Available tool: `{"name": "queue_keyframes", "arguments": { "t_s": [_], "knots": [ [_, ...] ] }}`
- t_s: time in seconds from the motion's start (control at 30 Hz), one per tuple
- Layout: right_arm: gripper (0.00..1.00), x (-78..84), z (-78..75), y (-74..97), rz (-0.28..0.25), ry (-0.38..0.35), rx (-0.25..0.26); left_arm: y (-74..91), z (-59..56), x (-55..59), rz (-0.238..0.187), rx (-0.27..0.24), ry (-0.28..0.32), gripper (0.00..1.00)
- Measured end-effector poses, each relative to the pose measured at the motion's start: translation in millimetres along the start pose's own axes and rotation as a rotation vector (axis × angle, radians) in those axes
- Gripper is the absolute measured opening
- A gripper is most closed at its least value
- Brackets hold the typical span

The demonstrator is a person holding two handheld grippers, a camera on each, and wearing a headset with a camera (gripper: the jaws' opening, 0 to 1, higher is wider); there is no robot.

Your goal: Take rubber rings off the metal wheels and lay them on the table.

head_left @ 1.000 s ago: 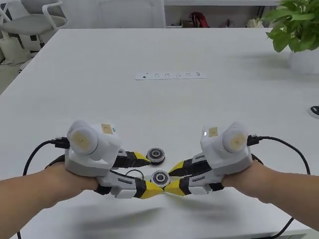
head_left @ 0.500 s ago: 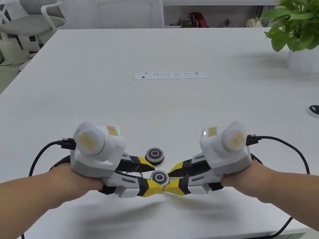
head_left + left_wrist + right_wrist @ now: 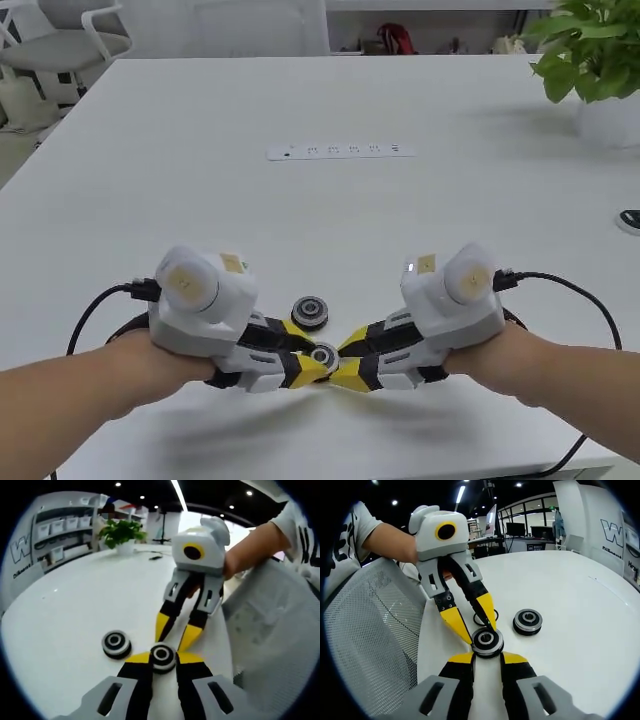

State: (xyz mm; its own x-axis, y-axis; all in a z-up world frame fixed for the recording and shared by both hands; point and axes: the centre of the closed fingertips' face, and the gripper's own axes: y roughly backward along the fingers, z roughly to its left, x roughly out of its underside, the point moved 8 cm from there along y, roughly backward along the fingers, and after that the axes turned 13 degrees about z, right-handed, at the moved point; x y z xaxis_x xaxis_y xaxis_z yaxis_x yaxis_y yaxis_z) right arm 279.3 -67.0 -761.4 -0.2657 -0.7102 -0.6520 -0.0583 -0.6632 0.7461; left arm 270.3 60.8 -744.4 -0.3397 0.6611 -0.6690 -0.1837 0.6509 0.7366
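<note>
Left gripper (image 3: pixel 163 659) clenched on small round metal wheel with black rubber ring (image 3: pixel 487 641), which rests on white surface (image 3: pixel 330 220). Right gripper (image 3: pixel 488 658) faces it, tips at same wheel's rim; grasping or not, cannot tell. Second ringed metal wheel (image 3: pixel 310 311) lies just beyond both grippers, untouched.

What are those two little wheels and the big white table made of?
The wheel and the other wheel look like metal in the middle: silvery, with bright glints. Each has a dull black band around it, probably rubber. The table is smooth and matte white with soft shadows; it could be coated wood or plastic, the look leaves that open.
</note>
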Motion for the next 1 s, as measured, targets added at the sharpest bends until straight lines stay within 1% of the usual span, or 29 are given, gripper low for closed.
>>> {"name": "queue_keyframes", "arguments": {
  "t_s": [0.03, 0.07, 0.13, 0.17, 0.2, 0.23, 0.27, 0.3, 0.33, 0.4, 0.63, 1.0],
  "knots": [
    [0.17, 0.0, 0.0, 0.0, -0.001, 0.000, 0.000, -0.8, 0.5, 0.0, 0.008, -0.010, -0.002, 0.17],
    [0.17, 0.0, 0.0, 0.0, -0.001, -0.001, 0.000, -0.9, 1.6, -0.7, 0.004, -0.021, -0.006, 0.15],
    [0.17, 0.0, 0.0, -0.1, -0.001, -0.002, -0.001, -1.6, 0.6, -1.1, 0.003, -0.018, 0.007, 0.14],
    [0.17, 0.0, 0.1, -0.1, -0.001, -0.002, -0.001, -2.0, 0.0, -0.9, 0.004, -0.021, -0.007, 0.15],
    [0.17, 0.0, 0.2, -0.1, -0.001, -0.002, -0.001, -2.0, 0.3, -0.6, 0.010, -0.036, -0.033, 0.14],
    [0.17, 0.0, 0.3, -0.1, -0.001, -0.003, -0.001, -2.3, -1.4, -0.6, 0.011, -0.037, -0.044, 0.14],
    [0.17, 0.0, 0.4, -0.1, -0.002, -0.005, -0.002, -1.9, -1.2, -0.6, 0.016, -0.047, -0.071, 0.14],
    [0.16, 0.0, 0.4, -0.1, -0.003, -0.008, -0.002, -2.3, -2.3, -0.7, 0.016, -0.052, -0.078, 0.14],
    [0.16, 0.1, 0.3, -0.1, -0.004, -0.012, -0.004, -2.3, -1.7, -0.6, 0.018, -0.053, -0.067, 0.14],
    [0.16, 0.4, 0.0, 0.1, -0.007, -0.028, -0.009, -2.0, -1.4, -0.7, 0.016, -0.055, -0.066, 0.14],
    [0.15, 1.4, -0.4, 0.8, -0.007, -0.042, -0.017, -2.3, -1.7, 0.4, 0.003, -0.063, -0.060, 0.13],
    [0.08, 3.5, -1.2, 2.4, -0.006, -0.060, -0.030, -2.6, -1.5, 0.7, 0.000, -0.071, -0.057, 0.13]
  ]
}}
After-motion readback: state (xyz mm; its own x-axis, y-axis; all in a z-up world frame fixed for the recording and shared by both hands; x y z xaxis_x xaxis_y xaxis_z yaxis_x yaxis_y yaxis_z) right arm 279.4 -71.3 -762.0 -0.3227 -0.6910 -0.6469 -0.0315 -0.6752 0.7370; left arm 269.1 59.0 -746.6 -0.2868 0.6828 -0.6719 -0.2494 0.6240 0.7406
